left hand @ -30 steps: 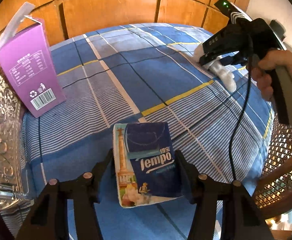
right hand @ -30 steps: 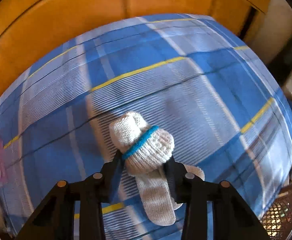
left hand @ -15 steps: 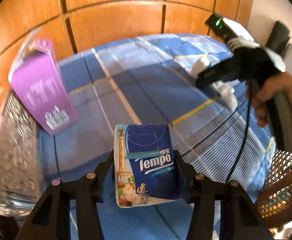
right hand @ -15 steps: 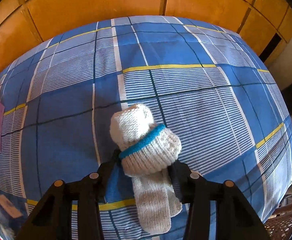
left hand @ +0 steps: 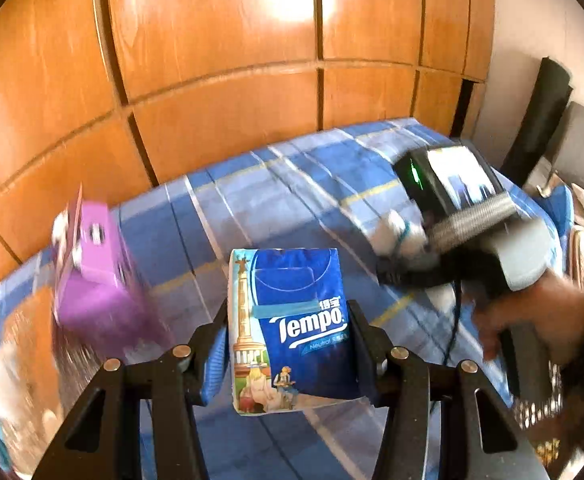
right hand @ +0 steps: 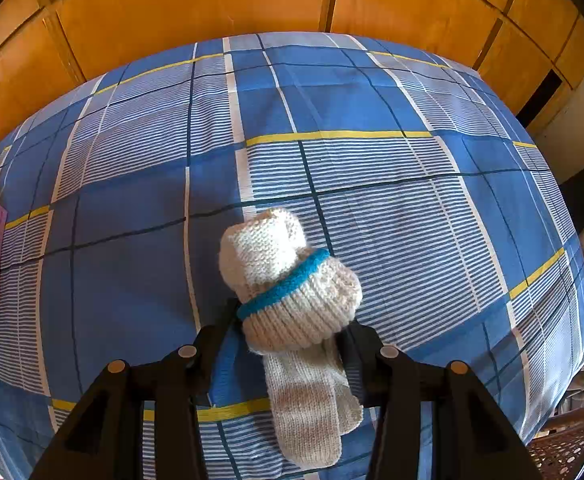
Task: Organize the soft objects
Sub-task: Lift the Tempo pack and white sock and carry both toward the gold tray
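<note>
Left wrist view: the left hand-held gripper point(left hand: 287, 340) was clamped approx. a third open on the tissue pack point(left hand: 292, 328), pads pressing both side faces. Vs. a sec. earlier the pack had come up off the bed point(left hand: 251, 200): then it sat low against the checked sheet, now the wood-panel wall filled the top half of the view and the surroundings were smeared w/ motion blur. The jaws had closed a little more on the pack at the start of that sec. Judged meaning: pick-up done, pack in transit to wherever the soft things get grouped. Pack looked plump, blue film wrap w/ white "Tempo" lettering, a column picture down its left edge, wrap slightly puckered at the bottom. The purple carton point(left hand: 95, 276) stood on the bed to the left, blurred. The right hand-held gripper point(left hand: 396, 268) showed at right, held by a hand point(left hand: 532, 320), over something white; detail too blurred. Right wrist view: the right hand-held gripper point(right hand: 287, 336) had its jaws just opened a bit from a tighter pinch, now approx. a third open w/ the rolled cuff of the knit glove point(right hand: 292, 296) between the pads, apparently touching it. Glove lay much as before on the bed point(right hand: 412, 200), cream knit, blue band round the cuff, fingers trailing toward the camera; not yet lifted, as far as could be told.
</note>
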Tool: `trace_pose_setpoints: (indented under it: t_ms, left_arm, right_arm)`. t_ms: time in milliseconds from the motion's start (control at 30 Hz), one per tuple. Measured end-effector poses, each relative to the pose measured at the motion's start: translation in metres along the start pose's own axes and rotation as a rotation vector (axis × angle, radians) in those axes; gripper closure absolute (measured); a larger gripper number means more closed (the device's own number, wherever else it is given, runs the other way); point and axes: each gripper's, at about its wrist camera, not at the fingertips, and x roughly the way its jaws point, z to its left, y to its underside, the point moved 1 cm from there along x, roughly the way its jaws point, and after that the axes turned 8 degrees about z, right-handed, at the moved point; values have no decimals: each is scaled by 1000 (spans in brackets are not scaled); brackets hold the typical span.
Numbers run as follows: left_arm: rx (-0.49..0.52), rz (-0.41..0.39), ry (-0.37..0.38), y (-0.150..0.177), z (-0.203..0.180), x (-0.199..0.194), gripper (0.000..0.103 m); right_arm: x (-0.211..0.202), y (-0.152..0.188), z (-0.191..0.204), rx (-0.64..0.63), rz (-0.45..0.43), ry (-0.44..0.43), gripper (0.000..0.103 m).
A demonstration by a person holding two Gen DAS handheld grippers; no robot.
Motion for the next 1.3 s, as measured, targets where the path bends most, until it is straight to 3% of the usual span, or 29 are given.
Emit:
trace_pose_setpoints:
  t_ms: [233, 467, 633, 833, 1300]
  left_arm:
    - [-93, -119, -93, -55, 37, -26, 50]
    - [-270, -181, -192, -68, 112, -52, 50]
    - [-360, -211, -226, -53, 151, -69, 50]
    - [-408, -226, -245, -13, 173, -84, 50]
    - [-412, -218, -240, 48, 164, -95, 50]
  right_arm:
    - [-2, 3, -1, 0, 3, 2, 56]
    - [1, -2, -2, 9, 8, -2, 55]
    - [0, 0, 4, -21, -6, 24, 56]
    - [-2, 3, 12, -74, -30, 68, 57]
    - [-4, 3, 13, -77, -33, 75, 58]
